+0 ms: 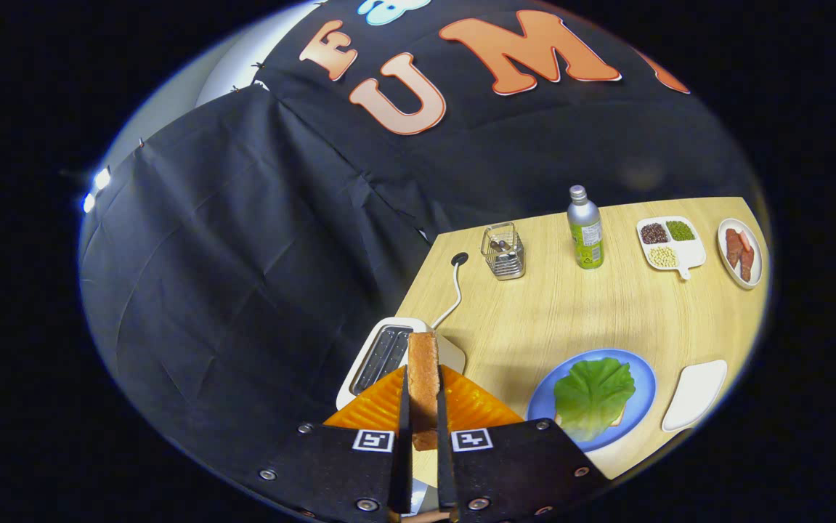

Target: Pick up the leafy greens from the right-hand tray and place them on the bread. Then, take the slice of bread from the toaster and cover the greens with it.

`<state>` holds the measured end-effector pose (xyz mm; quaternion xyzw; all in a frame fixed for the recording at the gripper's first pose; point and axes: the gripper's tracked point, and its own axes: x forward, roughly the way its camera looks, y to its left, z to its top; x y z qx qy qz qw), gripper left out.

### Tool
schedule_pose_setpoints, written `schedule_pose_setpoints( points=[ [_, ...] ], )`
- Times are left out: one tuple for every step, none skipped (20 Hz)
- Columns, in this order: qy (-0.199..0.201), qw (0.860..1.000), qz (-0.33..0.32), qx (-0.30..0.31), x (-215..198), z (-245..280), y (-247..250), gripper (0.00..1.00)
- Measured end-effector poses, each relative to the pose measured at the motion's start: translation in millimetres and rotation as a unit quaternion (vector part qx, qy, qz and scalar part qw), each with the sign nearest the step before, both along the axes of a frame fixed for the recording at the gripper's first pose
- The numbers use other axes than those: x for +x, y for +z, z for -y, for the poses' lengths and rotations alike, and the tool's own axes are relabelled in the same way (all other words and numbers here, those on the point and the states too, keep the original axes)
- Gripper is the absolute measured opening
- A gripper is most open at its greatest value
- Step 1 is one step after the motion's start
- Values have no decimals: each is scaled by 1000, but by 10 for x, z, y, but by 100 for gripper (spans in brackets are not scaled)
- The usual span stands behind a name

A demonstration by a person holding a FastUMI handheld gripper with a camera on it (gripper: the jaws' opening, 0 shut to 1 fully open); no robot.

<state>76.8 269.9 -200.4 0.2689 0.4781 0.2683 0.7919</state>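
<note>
A toasted slice of bread (423, 385) stands on edge between my two fingers, and my gripper (423, 396) is shut on it. It is held above the white toaster (388, 356), whose slots lie just beyond and to the left of the fingers. To the right of the fingers, a blue plate (643, 378) carries a green leaf (593, 396) that lies over another slice of bread, of which a small corner (617, 420) peeks out. Right of the plate lies a white tray (695, 394) with nothing on it.
The toaster's white cord (454, 290) runs to a hole in the wooden table (534, 319). Farther back stand a wire basket (503, 252), a metal bottle (585, 229), a white divided dish of beans (668, 243) and a plate of sausages (741, 253).
</note>
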Motion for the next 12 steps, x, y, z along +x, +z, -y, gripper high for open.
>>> schedule_pose_setpoints(
  points=[
    [-3, 1000, -4, 4, -4, 57, -57, 15],
    [-6, 1000, -9, 9, -20, 103, -108, 15],
    [-8, 1000, -13, 15, -42, 160, -159, 15],
    [-11, 1000, -19, 21, -55, 207, -221, 15],
    [-15, 999, -25, 25, -58, 255, -294, 15],
    [-19, 999, -30, 27, -87, 310, -352, 15],
    [-23, 999, -33, 32, -84, 363, -398, 14],
    [-27, 998, -38, 38, -90, 413, -439, 15],
    [-33, 997, -43, 48, -91, 449, -481, 15],
    [-41, 996, -49, 60, -90, 484, -504, 15],
    [-48, 995, -54, 67, -94, 516, -556, 13],
    [-54, 995, -57, 65, -83, 577, -610, 13]
  ],
)
